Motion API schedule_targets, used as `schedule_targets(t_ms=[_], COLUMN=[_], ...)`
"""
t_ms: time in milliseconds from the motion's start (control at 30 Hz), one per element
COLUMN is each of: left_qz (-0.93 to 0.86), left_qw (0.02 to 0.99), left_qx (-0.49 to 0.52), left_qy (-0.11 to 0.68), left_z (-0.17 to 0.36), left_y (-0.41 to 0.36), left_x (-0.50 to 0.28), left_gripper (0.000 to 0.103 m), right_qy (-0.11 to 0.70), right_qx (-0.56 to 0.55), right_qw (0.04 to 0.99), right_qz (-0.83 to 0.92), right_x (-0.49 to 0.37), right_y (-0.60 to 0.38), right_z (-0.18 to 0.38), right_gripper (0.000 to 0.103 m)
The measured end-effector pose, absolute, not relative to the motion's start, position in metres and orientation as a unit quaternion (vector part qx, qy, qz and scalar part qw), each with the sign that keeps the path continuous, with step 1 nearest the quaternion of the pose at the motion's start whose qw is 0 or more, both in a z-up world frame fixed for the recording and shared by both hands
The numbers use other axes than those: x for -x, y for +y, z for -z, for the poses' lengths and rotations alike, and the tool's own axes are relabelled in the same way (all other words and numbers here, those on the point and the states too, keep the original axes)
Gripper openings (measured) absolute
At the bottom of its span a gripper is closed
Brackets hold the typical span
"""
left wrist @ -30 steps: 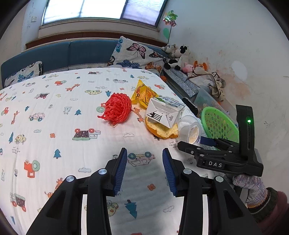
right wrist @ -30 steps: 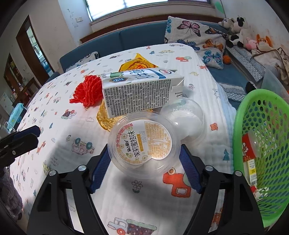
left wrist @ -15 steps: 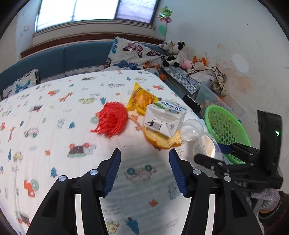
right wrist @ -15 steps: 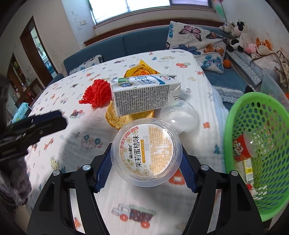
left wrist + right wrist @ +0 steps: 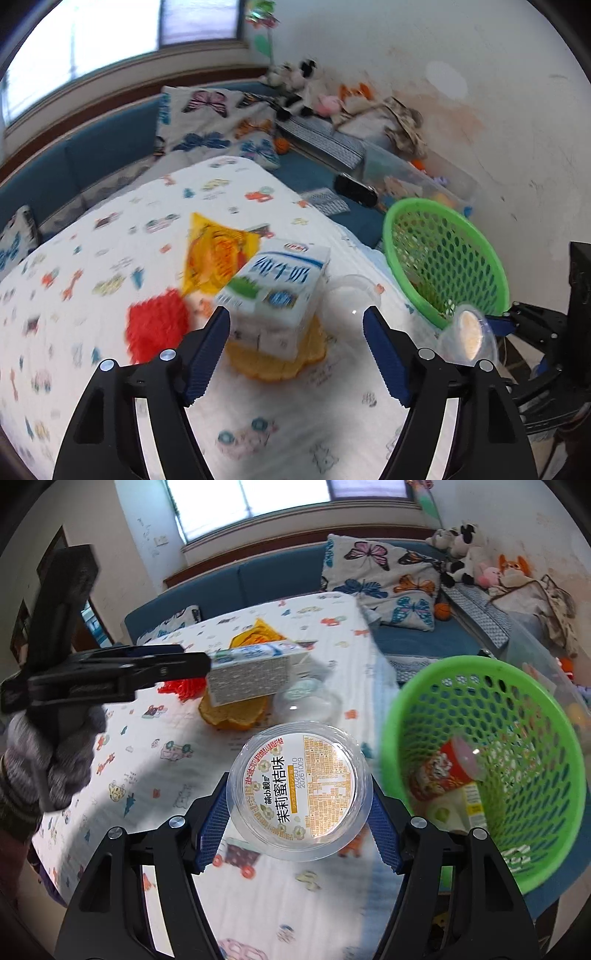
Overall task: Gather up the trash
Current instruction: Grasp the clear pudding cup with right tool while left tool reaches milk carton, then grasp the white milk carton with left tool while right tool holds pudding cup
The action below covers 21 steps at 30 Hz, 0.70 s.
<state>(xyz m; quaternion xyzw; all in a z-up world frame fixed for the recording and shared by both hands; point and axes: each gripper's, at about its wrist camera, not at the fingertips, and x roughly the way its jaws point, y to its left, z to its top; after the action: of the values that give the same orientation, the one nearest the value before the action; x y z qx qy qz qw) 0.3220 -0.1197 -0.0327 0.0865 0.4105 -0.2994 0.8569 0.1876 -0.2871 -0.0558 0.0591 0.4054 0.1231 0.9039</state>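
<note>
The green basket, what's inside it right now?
Inside the green basket lie a red printed wrapper with a clear lid on it, and a white-green pack. Anything beneath them is covered.

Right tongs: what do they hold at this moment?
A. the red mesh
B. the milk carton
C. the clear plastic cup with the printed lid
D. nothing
C: the right tongs are shut on the clear plastic cup, lifted off the table beside the green basket.
</note>
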Motion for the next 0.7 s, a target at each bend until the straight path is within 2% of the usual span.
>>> schedule_targets(t_ms=[367, 700], left_qz=[0.331, 0.32], left_qw=[0.812, 0.806], left_qx=[-0.142, -0.181], left_qy=[0.459, 0.465], left_z=[0.05, 0.061], left_y=[-0.156, -0.167], left_x=[-0.372, -0.388], left_gripper=[0.074, 0.076], right_qy=[0.406, 0.411], right_qx=[-0.07, -0.077], right_qw=[0.906, 0.904], right_qz=[-0.096, -0.091], right_x=[-0.182, -0.188], right_y=[-0.322, -0.333], right_z=[0.057, 0.061], right_gripper=[0.068, 0.068])
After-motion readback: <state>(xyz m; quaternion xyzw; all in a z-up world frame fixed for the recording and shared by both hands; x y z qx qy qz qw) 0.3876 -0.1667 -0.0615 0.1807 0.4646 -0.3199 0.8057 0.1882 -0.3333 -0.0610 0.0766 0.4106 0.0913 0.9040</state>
